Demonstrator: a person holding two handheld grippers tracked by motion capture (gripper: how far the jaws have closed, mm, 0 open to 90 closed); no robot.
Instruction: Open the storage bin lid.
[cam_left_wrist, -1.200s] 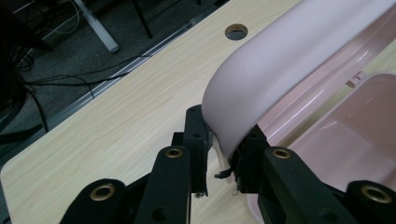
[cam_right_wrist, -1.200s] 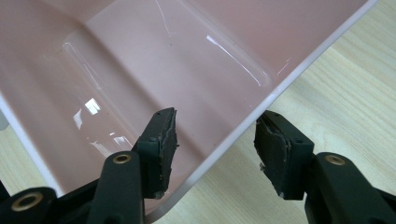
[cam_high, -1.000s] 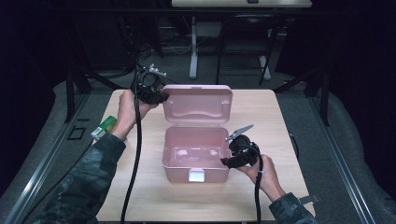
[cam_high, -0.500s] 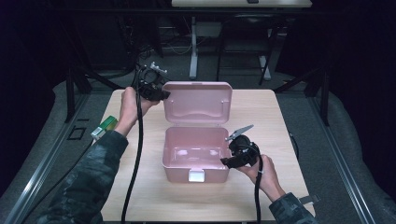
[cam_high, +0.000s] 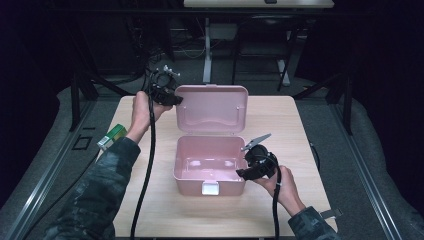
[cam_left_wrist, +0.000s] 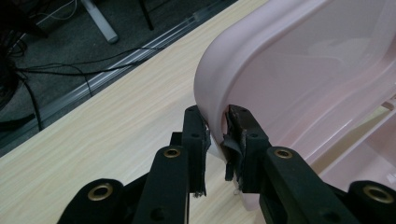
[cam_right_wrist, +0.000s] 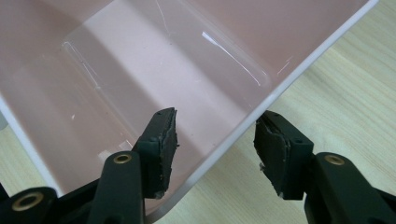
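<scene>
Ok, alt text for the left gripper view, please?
The left gripper is shut on the rounded corner of the pink box lid, one black jaw on each side of its edge. Beneath lies the light wooden table, with dark floor and cables beyond its far edge.

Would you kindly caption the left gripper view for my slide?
Left claw shut on the open pink lid above a wooden table.

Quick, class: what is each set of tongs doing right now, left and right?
Left tongs: shut on the rim of the pink box's lid.
Right tongs: open, astride the box's side wall, pads not touching it.
</scene>
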